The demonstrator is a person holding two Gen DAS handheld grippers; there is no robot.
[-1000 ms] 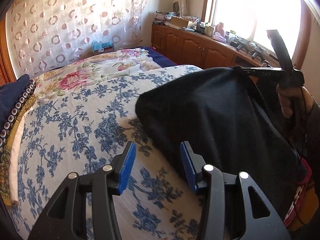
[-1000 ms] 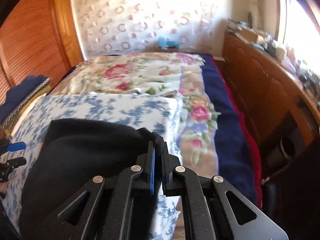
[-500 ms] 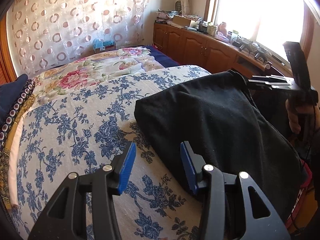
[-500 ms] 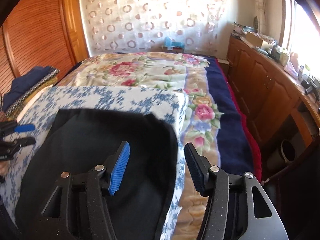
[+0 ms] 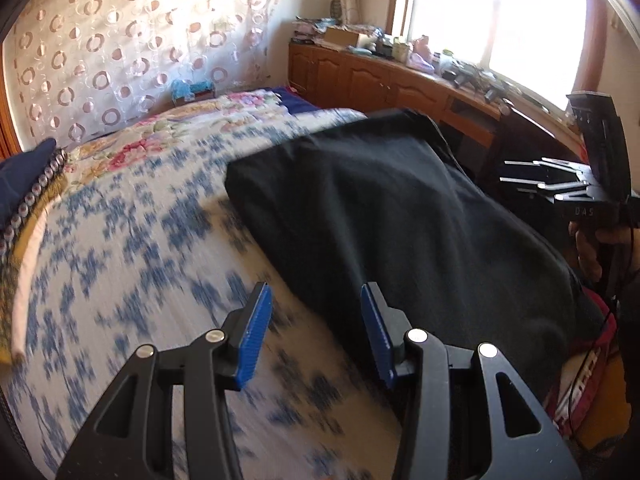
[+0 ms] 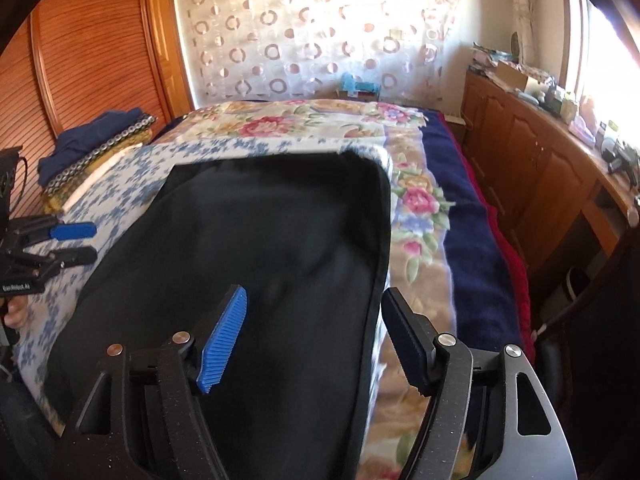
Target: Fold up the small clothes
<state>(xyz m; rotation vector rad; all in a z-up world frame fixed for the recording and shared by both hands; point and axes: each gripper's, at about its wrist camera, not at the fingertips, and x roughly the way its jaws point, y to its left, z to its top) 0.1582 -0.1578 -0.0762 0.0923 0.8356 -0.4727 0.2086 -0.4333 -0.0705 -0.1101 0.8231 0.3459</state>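
I am looking along both handheld grippers at a bed. A black garment lies spread flat on a white cover with blue flowers, near the cover's right-hand edge. Beyond it the bed shows a floral quilt and a dark blue blanket.

My right gripper has changed most. A second ago its jaws were pinched tight on the garment's edge, holding that corner raised. Its jaws have just been opening, and they now stand wide apart and released. The garment's right edge passes beneath the gap between them, but neither pad presses on the cloth. The corner it held has dropped, and the garment now lies flatter, with its far edge straight across the cover. In the left wrist view this gripper now sits out to the right, beside the garment rather than at its far corner, with a hand gripping its handle.

My left gripper is unchanged in spread: its jaws are parted at the same width as a second ago, with nothing between them. It hovers over the garment's near left edge, one blue pad above the flowered cover. The cover is blurred in this view. A wooden cabinet runs along the right wall under a bright window.
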